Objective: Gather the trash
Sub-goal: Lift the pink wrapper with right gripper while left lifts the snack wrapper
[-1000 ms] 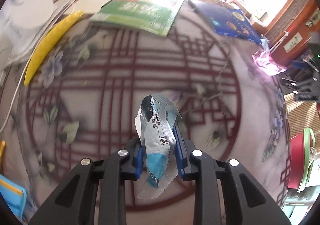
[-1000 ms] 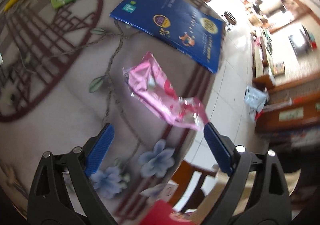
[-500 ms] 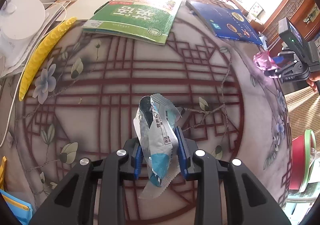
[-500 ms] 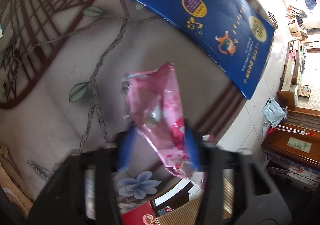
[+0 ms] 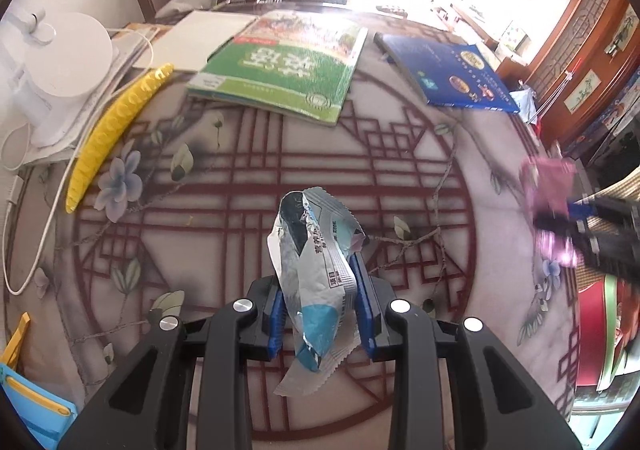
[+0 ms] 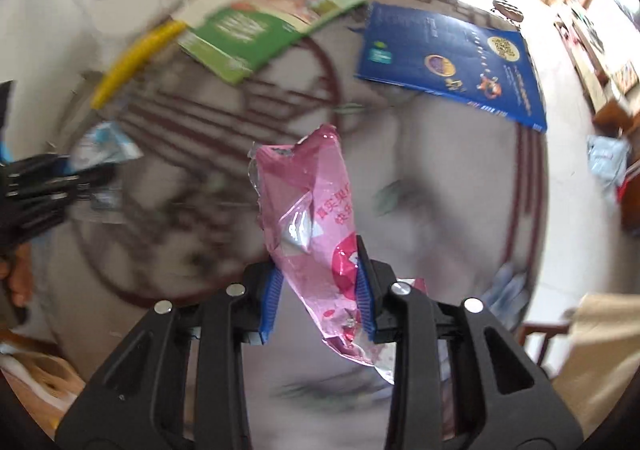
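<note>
My left gripper [image 5: 320, 310] squeezes a crinkly silver and blue wrapper [image 5: 316, 270] between its blue pads, and the wrapper sticks up above the round table [image 5: 260, 190]. My right gripper [image 6: 318, 298] is clamped on a pink wrapper [image 6: 316, 226], which pokes up and hangs down past the pads, off the table. I see that pink wrapper, blurry, at the right edge of the left camera too. Behind them a green book [image 5: 280, 66] and a blue book [image 5: 448, 74] lie flat on the table, apart from each other. A long yellow thing [image 5: 116, 122] lies beside the green book, near a white lamp base [image 5: 68, 54].
</note>
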